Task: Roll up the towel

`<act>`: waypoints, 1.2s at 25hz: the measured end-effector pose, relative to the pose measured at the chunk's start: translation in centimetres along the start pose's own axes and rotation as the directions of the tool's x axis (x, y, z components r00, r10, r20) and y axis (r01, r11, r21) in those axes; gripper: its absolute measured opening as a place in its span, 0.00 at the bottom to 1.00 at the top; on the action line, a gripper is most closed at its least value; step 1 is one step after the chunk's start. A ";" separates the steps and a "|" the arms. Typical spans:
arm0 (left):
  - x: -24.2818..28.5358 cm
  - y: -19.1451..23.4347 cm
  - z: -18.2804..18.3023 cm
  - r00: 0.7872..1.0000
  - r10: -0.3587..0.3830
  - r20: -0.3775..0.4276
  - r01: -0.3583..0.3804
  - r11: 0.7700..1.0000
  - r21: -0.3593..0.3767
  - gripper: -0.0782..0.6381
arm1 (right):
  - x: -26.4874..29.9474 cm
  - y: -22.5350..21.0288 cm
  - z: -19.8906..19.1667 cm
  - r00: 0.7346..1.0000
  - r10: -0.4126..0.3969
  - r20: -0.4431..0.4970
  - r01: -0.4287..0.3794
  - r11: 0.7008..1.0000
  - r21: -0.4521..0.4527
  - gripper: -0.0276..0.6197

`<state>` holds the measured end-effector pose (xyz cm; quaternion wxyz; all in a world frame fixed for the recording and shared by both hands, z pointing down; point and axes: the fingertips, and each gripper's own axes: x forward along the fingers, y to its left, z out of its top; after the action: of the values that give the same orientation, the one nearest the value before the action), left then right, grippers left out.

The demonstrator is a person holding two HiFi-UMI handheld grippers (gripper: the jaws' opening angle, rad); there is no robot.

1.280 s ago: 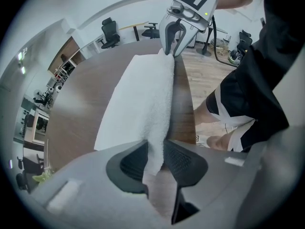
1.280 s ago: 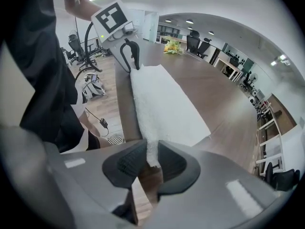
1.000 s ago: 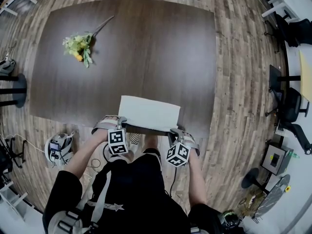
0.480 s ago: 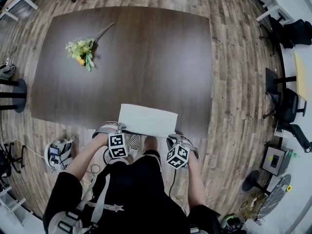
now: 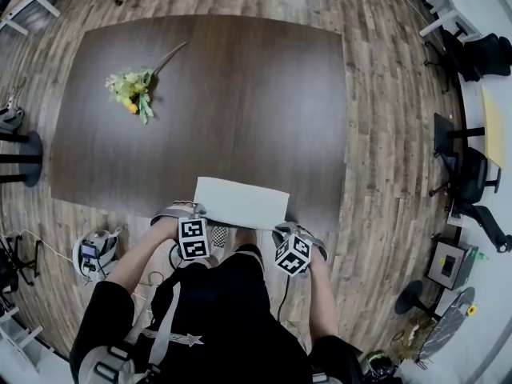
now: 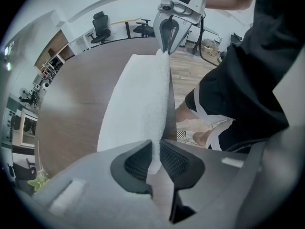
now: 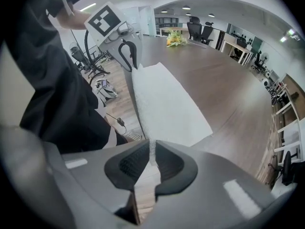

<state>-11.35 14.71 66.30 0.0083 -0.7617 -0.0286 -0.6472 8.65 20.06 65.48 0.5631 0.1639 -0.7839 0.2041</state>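
At the near edge of the dark wooden table [image 5: 200,94], head view: a white towel [image 5: 242,202] lies flat, its long side along the table edge, just in front of the person. The left gripper [image 5: 195,210] sits at the towel's near left corner and the right gripper [image 5: 285,227] at its near right corner, both pointing steeply down. A bunch of flowers [image 5: 130,89] lies at the far left of the table, well apart from the towel.

Left gripper view: the jaws are nearly together, with the near edge of the towel pinched between the ribbed pads. The towel's edge runs from these jaws straight to the right gripper, which grips the opposite corner. The rest of the cloth rests on the table surface to the left of that edge. The person's dark clothing fills the right side.

Right gripper view: the jaws are likewise clamped on the towel's near edge, a thin fold of cloth caught between the pads. The edge runs on to the left gripper at the other corner. The flowers show at the table's far end
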 end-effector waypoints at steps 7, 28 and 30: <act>-0.3 1.6 0.1 1.000 -0.027 -0.005 0.027 0.999 -0.017 0.19 | -0.5 -1.4 1.0 0.999 0.042 -0.002 -0.042 0.999 0.008 0.11; 1.2 5.3 0.3 0.997 -0.080 -0.019 0.079 0.996 -0.046 0.20 | 0.8 -5.9 2.3 0.996 0.085 0.019 -0.086 0.996 0.017 0.11; 1.4 5.3 0.3 0.996 -0.084 -0.015 0.083 0.996 -0.035 0.20 | 1.1 -6.1 2.3 0.996 0.091 0.022 -0.092 0.996 0.019 0.11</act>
<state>-10.57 9.43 67.73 -0.0316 -0.7545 -0.0491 -0.6537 9.40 13.66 66.66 0.5432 0.1357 -0.7943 0.2359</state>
